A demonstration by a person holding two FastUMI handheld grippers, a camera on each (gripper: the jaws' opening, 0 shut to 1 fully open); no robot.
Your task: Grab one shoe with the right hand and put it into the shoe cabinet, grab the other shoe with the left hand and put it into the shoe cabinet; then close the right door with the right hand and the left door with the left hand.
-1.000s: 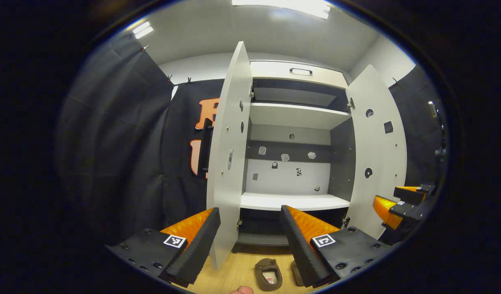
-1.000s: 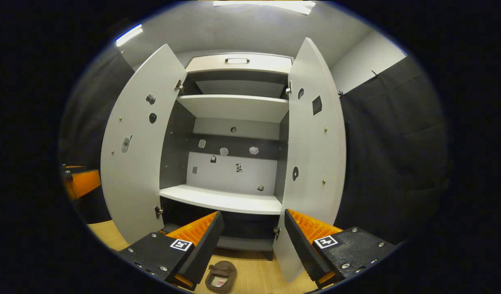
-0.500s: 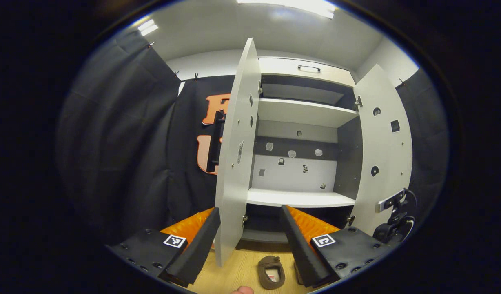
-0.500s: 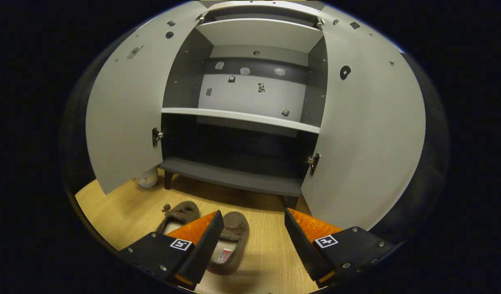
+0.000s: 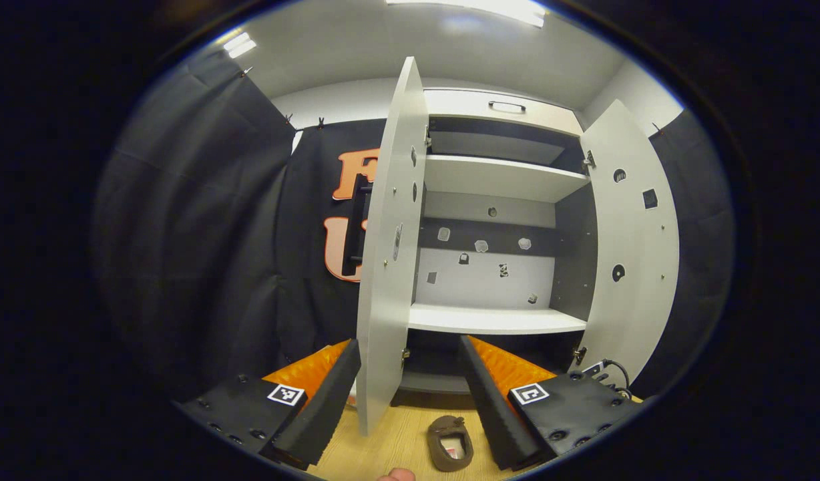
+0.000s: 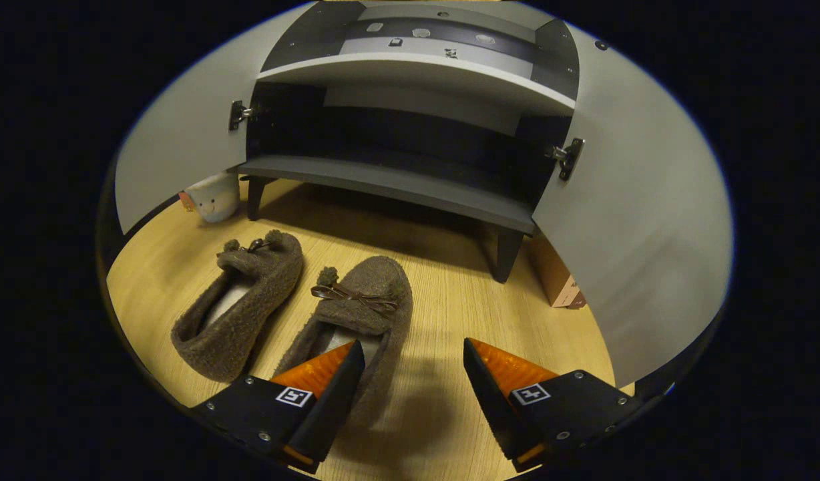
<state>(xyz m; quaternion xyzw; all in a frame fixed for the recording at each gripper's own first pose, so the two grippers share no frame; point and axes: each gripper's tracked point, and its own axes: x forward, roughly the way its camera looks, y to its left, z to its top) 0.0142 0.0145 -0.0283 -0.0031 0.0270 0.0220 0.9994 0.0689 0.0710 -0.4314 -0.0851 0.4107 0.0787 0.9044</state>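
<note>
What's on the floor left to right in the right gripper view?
Toy → left slipper → right slipper → box.

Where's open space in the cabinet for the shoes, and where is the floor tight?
Free: the dark bottom shelf, bare from hinge to hinge between both open doors, and the white shelf above it. Bare floor runs right of the right shoe to the cabinet leg. Crowded: floor left, with the left shoe and a small plush beside it.
</note>
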